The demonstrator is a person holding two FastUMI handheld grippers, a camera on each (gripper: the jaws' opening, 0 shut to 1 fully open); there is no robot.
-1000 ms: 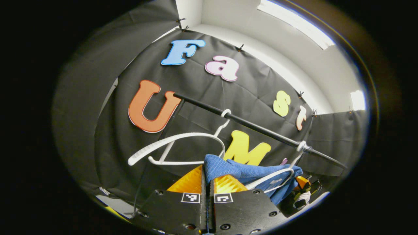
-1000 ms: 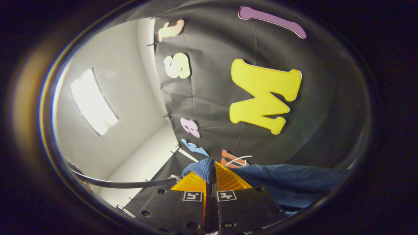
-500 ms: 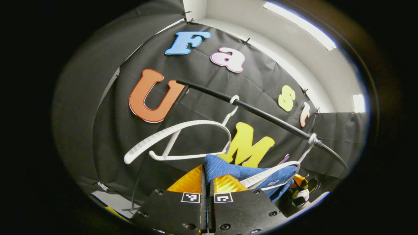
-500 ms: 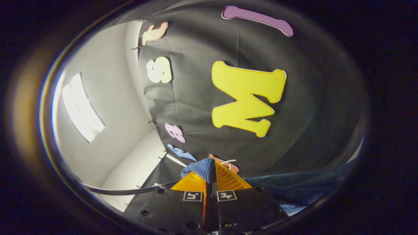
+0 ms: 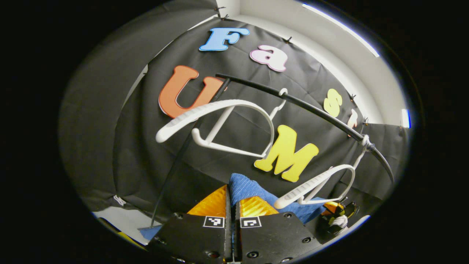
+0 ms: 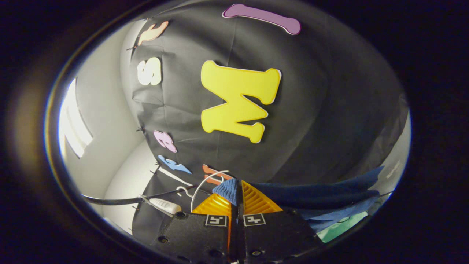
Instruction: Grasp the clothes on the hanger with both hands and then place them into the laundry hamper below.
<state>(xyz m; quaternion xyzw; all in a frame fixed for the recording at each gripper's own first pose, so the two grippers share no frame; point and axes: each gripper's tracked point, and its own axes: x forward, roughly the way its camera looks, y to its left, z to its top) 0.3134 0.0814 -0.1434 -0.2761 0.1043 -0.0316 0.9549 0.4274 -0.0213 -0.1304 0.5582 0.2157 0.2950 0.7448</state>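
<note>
Your left tongs point(image 5: 232, 200) are clamped on a fold of the blue garment point(image 5: 246, 187), both fingers pressing it; the cloth rises just past the tips and runs off to the right, below the nearer white hanger point(image 5: 315, 183). That hanger's shoulder sits just above the cloth, whether touching you cannot tell. A second white hanger point(image 5: 220, 123) hangs bare, higher and to the left, hooked on the black rail point(image 5: 315, 112), which slants down to the right. Between the cloth and that bare hanger there is open room in front of the booth wall.

Your right tongs point(image 6: 238, 200) are likewise closed on the blue garment point(image 6: 311, 196), which stretches away to the right edge. The right gripper view adds something pale green point(image 6: 340, 227) under the cloth at lower right, and the rail point(image 6: 121, 200) at lower left.
</note>
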